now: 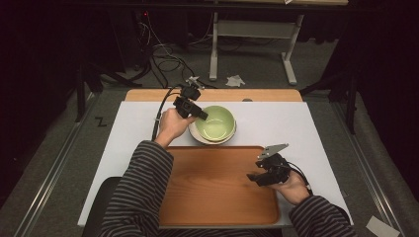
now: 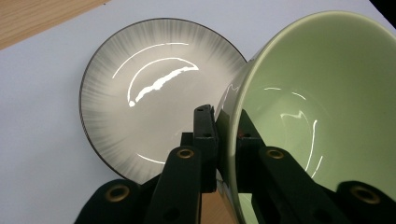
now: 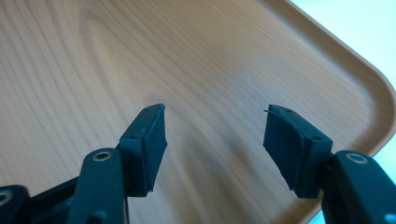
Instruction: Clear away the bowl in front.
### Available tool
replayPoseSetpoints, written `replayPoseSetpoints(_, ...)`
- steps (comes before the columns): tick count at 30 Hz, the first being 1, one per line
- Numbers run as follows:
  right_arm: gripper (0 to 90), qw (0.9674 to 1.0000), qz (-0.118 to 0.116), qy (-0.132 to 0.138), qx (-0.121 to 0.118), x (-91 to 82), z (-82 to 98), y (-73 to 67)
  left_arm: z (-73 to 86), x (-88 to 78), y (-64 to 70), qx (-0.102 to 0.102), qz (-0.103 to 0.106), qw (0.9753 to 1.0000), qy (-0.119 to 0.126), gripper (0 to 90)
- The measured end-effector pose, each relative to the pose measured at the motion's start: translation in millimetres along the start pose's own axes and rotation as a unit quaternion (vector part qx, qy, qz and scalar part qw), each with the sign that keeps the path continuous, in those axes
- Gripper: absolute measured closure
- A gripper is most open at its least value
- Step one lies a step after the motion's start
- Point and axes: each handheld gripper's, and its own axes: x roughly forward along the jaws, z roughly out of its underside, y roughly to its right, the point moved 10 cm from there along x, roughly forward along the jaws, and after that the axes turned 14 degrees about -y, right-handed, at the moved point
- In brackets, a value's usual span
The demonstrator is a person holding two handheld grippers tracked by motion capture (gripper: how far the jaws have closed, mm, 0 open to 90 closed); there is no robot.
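Your left gripper (image 2: 227, 135) pinches the green bowl's (image 1: 215, 123) left rim, tilting it off the grey plate (image 2: 140, 93) beyond the tray (image 1: 217, 207), likely to lift it. Your right gripper (image 3: 215, 140) hovers released over the tray's right side.

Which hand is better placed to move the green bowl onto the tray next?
The left. Its gripper is already shut on the rim of the bowl, above the plate. The right gripper is open, over the tray.
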Motion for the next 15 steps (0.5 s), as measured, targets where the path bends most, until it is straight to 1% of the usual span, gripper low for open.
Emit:
replayPoseSetpoints(3, 40.6, 1.0000, 0.002, 0.002, 0.000, -0.9, -0.1, 0.5, 4.0, -5.5, 6.0, 0.006, 0.005, 1.0000, 0.000, 83.9)
replayPoseSetpoints(7, 40.4, 1.0000, -0.003, 0.004, 0.005, -0.8, -0.5, 1.1, 10.0, -13.1, 13.7, 0.010, 0.023, 0.9997, -0.005, 83.9)
replayPoseSetpoints(11, 40.4, 1.0000, -0.002, 0.004, 0.001, -1.0, -0.4, 0.6, 16.0, -21.3, 17.9, 0.019, 0.027, 0.9994, -0.004, 83.9)
replayPoseSetpoints(12, 40.4, 1.0000, -0.002, 0.004, 0.001, -1.0, -0.4, 0.6, 17.0, -22.7, 18.6, 0.018, 0.028, 0.9994, -0.004, 83.9)
replayPoseSetpoints(13, 40.4, 1.0000, -0.001, 0.004, 0.000, -1.0, -0.4, 0.4, 19.3, -24.7, 18.8, 0.023, 0.029, 0.9993, -0.007, 83.9)
replayPoseSetpoints(15, 40.4, 1.0000, 0.000, 0.003, -0.001, -0.8, -0.4, 0.4, 22.8, -28.4, 20.5, 0.023, 0.032, 0.9992, -0.006, 83.9)
